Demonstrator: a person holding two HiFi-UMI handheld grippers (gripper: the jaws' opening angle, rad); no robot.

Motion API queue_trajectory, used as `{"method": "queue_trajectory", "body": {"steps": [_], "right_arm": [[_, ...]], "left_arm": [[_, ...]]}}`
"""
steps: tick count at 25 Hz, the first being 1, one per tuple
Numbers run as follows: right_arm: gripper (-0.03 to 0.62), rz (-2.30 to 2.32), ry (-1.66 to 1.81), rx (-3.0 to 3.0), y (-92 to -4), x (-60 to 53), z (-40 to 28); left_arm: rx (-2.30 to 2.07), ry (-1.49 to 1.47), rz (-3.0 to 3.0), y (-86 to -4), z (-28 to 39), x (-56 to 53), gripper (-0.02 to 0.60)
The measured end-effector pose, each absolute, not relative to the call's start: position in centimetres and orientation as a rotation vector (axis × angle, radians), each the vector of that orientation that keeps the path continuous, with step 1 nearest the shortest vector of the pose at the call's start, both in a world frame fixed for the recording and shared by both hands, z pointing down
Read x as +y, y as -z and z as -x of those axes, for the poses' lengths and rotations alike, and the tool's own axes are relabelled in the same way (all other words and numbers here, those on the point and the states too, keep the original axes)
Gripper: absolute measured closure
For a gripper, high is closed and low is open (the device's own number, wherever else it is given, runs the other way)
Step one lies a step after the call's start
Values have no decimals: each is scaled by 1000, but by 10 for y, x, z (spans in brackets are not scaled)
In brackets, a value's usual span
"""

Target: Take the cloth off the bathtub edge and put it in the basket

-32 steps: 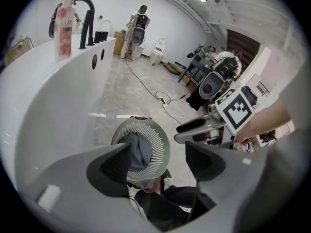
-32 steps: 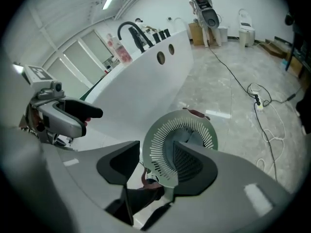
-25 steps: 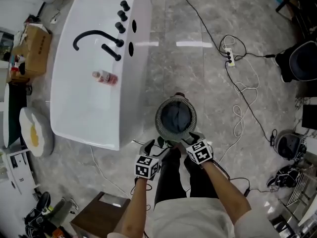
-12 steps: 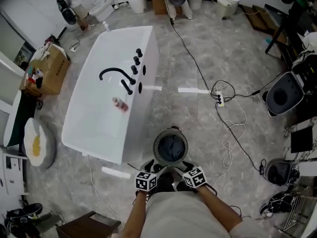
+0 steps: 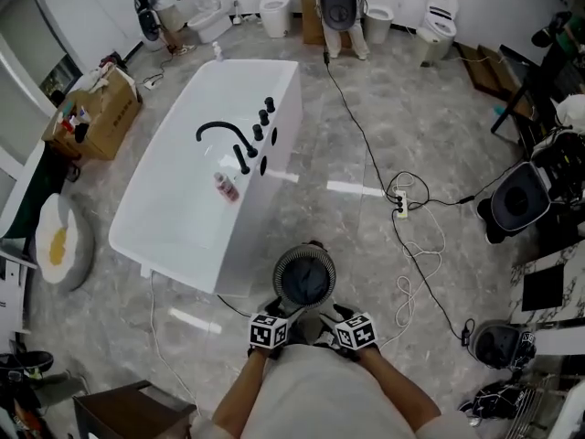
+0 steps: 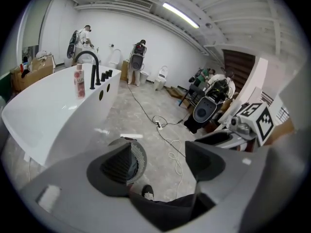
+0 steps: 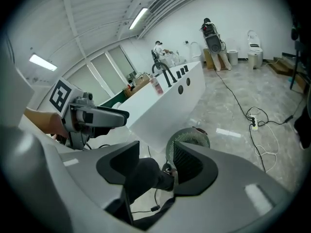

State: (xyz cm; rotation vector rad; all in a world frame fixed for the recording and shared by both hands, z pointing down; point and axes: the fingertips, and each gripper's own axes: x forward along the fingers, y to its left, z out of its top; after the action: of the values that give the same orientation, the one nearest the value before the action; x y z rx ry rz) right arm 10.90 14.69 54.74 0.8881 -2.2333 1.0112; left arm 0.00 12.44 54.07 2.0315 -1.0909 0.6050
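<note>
Finishing up, by the look of it: a dark cloth (image 5: 307, 283) lies down inside the basket (image 5: 280, 280), and no cloth shows on the edge of the bathtub (image 5: 174, 208), which stands just beyond the basket and to its left. On the tub edge facing the basket there is only a black faucet (image 5: 222, 132) and a small bottle (image 5: 224, 187). Both claws hang on the near side of the basket, close to the person's body and above the floor (image 5: 366, 135), not over the basket's mouth. The left claw (image 6: 160, 160) is wide, nothing between its jaws; through the gap you see floor, with the basket past the left jaw. The right claw (image 7: 154, 168) is narrower but also apart, gripping nothing; the dark shape in its gap reads as the person's trouser leg (image 7: 141, 177) behind it, and the basket sits just past the right jaw. Judgement: the put-in step looks done and this is the rest after release. Only part of the basket's inside shows from above, so I can't say whether all of the cloth is below the rim. The next move calls for little: keep both claws clear of the basket. If any cloth hangs over the rim, bring one claw back over the basket and tuck it in.
</note>
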Motion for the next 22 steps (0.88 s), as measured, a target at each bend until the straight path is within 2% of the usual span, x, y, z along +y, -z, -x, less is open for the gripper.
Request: {"method": "queue_trajectory", "body": {"steps": [10, 15, 17, 22], "right_arm": [[398, -892, -1067, -2218, -552, 156, -104], [401, -876, -1066, -2214, -553, 161, -105], [416, -865, -1060, -2216, -552, 164, -104], [513, -876, -1040, -2224, -548, 164, -108]], "left_arm": [[-1085, -636, -2022, -541, 4, 145, 202], [-1101, -595, -1989, -542, 6, 152, 249], [-1117, -582, -1977, -540, 8, 153, 293], [-1156, -551, -1948, -538, 11, 152, 433]]}}
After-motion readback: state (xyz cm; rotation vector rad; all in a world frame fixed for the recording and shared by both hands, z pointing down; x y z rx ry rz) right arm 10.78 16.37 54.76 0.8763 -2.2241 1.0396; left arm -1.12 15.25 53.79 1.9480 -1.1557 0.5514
